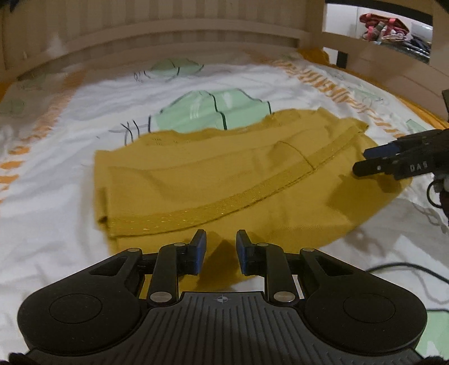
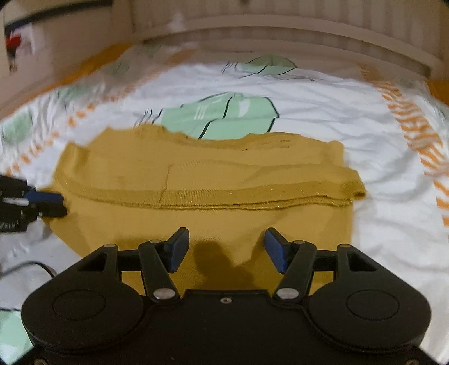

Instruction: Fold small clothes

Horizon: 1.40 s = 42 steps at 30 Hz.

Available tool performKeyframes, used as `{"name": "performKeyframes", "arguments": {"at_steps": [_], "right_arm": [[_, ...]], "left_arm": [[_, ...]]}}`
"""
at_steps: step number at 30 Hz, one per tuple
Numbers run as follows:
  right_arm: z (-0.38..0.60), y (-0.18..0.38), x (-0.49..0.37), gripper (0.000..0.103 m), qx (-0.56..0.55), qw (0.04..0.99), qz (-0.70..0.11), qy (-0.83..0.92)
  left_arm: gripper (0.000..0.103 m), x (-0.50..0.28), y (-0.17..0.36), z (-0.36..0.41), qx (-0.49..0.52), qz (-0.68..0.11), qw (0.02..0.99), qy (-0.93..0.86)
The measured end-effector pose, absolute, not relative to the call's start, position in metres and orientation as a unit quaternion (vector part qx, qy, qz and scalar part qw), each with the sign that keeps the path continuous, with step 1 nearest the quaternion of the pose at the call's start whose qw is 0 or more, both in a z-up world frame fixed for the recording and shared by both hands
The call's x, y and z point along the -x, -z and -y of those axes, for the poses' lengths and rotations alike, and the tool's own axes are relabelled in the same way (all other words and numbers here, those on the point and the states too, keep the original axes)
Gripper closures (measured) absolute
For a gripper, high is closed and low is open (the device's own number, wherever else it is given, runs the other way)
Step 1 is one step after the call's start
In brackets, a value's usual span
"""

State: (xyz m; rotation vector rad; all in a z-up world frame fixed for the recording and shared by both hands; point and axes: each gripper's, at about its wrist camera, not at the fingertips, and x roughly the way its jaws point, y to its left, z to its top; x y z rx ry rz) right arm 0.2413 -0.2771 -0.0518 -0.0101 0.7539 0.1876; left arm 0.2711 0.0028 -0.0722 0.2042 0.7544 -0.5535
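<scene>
On the bed (image 1: 56, 174), toward its near edge, lay one mustard-yellow garment (image 1: 224, 179), small, folded over on itself so that a ribbed hem band (image 1: 252, 193) ran across its upper layer from side to side. The garment rested flat on a white sheet (image 2: 322, 112) printed with pale green shapes and orange dashes; its far edge overlapped one of the green shapes (image 1: 207, 109).

Item: left gripper (image 1: 221, 247), black with blue pads, positioned over the near edge of the garment at its left end. Fingers (image 1: 199, 247) stood a little apart, with nothing between them and only cloth beneath.

Item: right gripper (image 2: 227, 244), same make, positioned over the near edge of the garment toward its right end. Fingers (image 2: 179, 247) stood well apart, empty, cloth showing in the gap. Neither gripper held the garment.

Item: wooden bed frame (image 1: 168, 31), slatted, running along the far side of the bed. Through an opening at its far right corner some red and dark articles (image 1: 387, 25) were visible, too blurred to identify.

Item: dark cable (image 1: 407, 269), lying on the sheet by the near right of the garment.
</scene>
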Motion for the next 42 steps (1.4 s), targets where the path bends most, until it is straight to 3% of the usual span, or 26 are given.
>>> {"name": "performKeyframes", "arguments": {"at_steps": [9, 21, 37, 42], "right_arm": [[0.259, 0.056, -0.290, 0.030, 0.076, 0.914, -0.388, -0.088], [0.286, 0.048, -0.362, 0.030, 0.004, 0.926, -0.376, -0.038], [0.292, 0.042, -0.270, 0.023, -0.100, 0.941, -0.317, -0.069], [0.302, 0.049, -0.255, 0.017, -0.127, 0.942, -0.304, -0.059]], "left_arm": [[0.080, -0.328, 0.072, 0.003, -0.080, -0.386, 0.887, 0.242], [0.080, -0.406, 0.056, -0.021, -0.012, -0.392, 0.906, 0.161], [0.077, -0.382, 0.052, -0.079, 0.055, -0.406, 0.900, 0.152], [0.068, -0.377, 0.057, -0.067, 0.041, -0.410, 0.894, 0.174]]}}
